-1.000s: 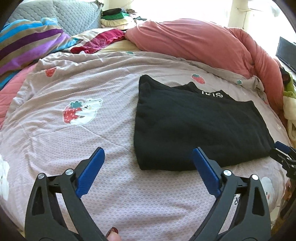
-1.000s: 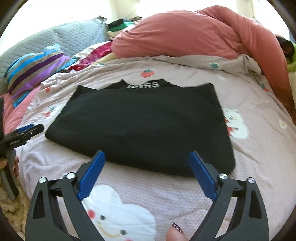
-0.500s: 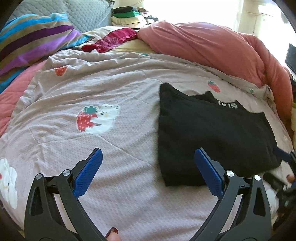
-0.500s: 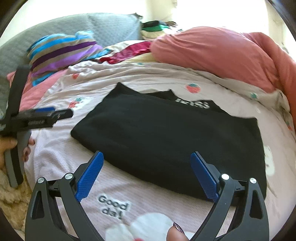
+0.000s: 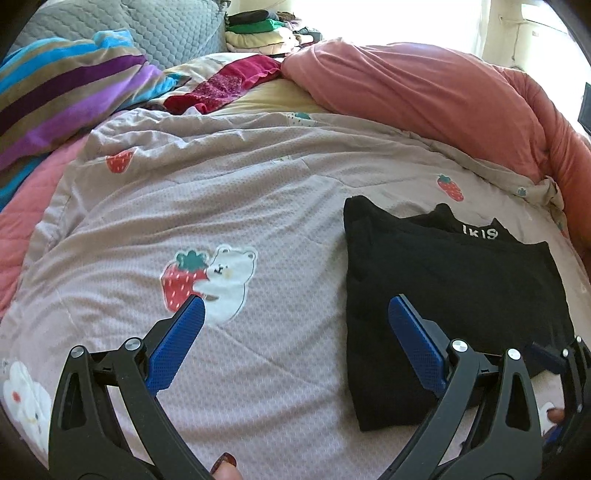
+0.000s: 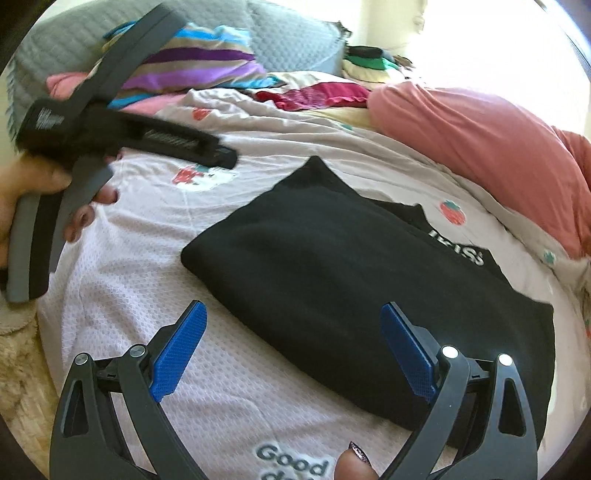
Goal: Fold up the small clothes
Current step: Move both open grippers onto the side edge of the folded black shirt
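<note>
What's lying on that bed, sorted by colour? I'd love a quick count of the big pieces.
Black folded garment: 1
Salmon-pink duvet: 1
Striped multicolour pillow: 1
Grey quilted pillow: 1
Dark red ruffled cloth: 1
Pale lilac strawberry-print cover: 1
Total: 6

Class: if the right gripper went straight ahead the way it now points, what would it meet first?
Most likely the black garment: the open right gripper points at its near folded edge, with only bedspread before it. Depth is uncertain.
</note>
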A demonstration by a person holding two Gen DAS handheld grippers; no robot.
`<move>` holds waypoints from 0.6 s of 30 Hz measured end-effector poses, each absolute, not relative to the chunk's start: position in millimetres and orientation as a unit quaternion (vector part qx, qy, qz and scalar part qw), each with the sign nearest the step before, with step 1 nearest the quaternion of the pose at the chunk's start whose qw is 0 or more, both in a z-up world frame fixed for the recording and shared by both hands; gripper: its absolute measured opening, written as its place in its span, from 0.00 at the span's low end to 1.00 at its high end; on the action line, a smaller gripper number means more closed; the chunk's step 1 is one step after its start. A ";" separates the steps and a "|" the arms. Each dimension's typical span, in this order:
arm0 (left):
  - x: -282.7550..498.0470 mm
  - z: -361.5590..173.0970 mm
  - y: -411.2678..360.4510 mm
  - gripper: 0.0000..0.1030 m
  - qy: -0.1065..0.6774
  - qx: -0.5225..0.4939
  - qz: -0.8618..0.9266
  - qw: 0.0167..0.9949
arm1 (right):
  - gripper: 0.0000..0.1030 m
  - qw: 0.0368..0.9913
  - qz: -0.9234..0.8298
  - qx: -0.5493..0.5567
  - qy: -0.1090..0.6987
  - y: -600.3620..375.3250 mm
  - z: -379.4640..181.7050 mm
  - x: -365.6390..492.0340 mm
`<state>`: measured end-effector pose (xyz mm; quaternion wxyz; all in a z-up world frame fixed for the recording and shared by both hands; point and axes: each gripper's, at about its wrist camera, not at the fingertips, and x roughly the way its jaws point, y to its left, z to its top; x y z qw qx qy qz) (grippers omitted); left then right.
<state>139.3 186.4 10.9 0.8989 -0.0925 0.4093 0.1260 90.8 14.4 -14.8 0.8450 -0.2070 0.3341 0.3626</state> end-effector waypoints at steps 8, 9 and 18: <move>162.3 2.0 191.6 0.91 0.420 -0.085 0.129 0.894 | 0.92 0.830 0.374 -0.244 0.335 37.2 -30.6 89.5; 165.7 0.2 192.7 0.91 0.424 -0.085 0.131 0.892 | 0.92 0.829 0.372 -0.249 0.335 39.3 -33.0 89.7; 190.5 -10.5 198.1 0.91 0.437 -0.102 0.125 0.885 | 0.94 0.827 0.341 -0.289 0.341 58.0 -55.8 101.7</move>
